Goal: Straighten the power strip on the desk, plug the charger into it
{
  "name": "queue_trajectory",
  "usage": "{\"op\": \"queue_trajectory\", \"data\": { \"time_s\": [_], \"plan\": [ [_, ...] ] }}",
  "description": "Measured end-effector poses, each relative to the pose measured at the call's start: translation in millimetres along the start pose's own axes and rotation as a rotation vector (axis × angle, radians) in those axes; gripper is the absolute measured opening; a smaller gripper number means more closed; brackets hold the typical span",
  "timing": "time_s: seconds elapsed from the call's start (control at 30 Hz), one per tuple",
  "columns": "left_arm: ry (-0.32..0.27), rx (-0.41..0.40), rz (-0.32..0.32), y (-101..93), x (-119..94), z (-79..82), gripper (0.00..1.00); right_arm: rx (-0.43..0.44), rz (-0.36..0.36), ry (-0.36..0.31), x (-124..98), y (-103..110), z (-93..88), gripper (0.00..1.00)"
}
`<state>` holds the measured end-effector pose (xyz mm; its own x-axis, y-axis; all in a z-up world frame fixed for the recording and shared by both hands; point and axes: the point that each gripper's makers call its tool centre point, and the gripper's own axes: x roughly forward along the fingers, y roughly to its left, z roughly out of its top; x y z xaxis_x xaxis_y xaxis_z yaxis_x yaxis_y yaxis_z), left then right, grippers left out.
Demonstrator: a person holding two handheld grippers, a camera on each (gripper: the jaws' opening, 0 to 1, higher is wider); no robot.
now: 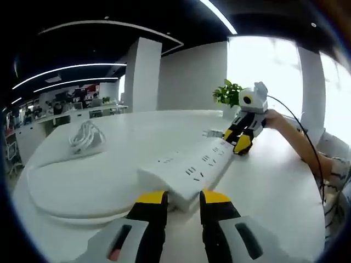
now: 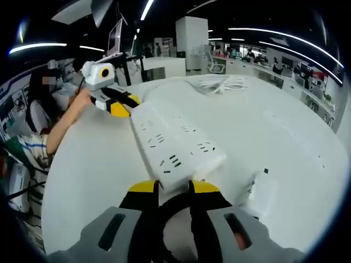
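Two views are given. In the left gripper view, a bundle of white cable [image 1: 85,138] is seen at left on the white desk [image 1: 82,181]. The white power strip [image 1: 192,167] is laid diagonally through the centre, its near end touching the left gripper [image 1: 183,198] at bottom centre; the yellow-tipped jaws are set a little apart at that end, and whether the strip is pinched cannot be told. The right gripper [image 1: 236,139] is seen right of centre at the strip's far end, held by a hand [image 1: 274,118].

In the right gripper view, the left gripper [image 2: 122,107] is seen upper left at the strip's far end. The power strip [image 2: 173,142] is placed mid-frame, near end between the right gripper's [image 2: 173,189] slightly parted jaws. A white charger [image 2: 263,192] is seen lower right, just beside that end.
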<state>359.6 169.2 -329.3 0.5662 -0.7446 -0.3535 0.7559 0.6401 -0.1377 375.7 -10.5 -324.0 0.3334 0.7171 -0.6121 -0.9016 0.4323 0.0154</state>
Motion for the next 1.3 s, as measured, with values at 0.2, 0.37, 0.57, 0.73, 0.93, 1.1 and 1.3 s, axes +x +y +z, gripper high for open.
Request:
{"op": "queue_trajectory", "data": {
  "time_s": [0.2, 0.37, 0.57, 0.73, 0.93, 1.1, 1.3],
  "plan": [
    [-0.006, 0.004, -0.014, 0.8, -1.7, 2.2, 0.23, -0.009, -0.005, -0.018, -0.8, 0.4, 0.1, 0.23],
    [-0.031, -0.010, -0.001, 8.3, -3.9, 8.2, 0.23, -0.023, -0.032, -0.072, -12.3, -3.6, 6.3, 0.23],
    [-0.064, -0.011, 0.042, 17.1, -7.2, 15.0, 0.22, -0.088, -0.170, -0.146, -33.3, -30.1, 17.4, 0.23],
    [-0.178, -0.069, 0.057, 23.1, -15.8, 36.4, 0.22, -0.138, -0.255, -0.186, -48.3, -42.2, 26.6, 0.23],
    [-0.223, -0.117, 0.096, 37.5, -22.1, 43.6, 0.22, -0.127, -0.413, -0.127, -65.4, -71.3, 18.0, 0.23],
    [-0.209, -0.109, 0.092, 35.8, -19.5, 41.6, 0.22, -0.065, -0.400, -0.068, -55.7, -78.6, 1.5, 0.24],
    [-0.196, -0.102, 0.088, 36.3, -18.7, 40.1, 0.22, -0.054, -0.436, -0.009, -56.1, -84.8, -7.0, 0.25]
  ]
}}
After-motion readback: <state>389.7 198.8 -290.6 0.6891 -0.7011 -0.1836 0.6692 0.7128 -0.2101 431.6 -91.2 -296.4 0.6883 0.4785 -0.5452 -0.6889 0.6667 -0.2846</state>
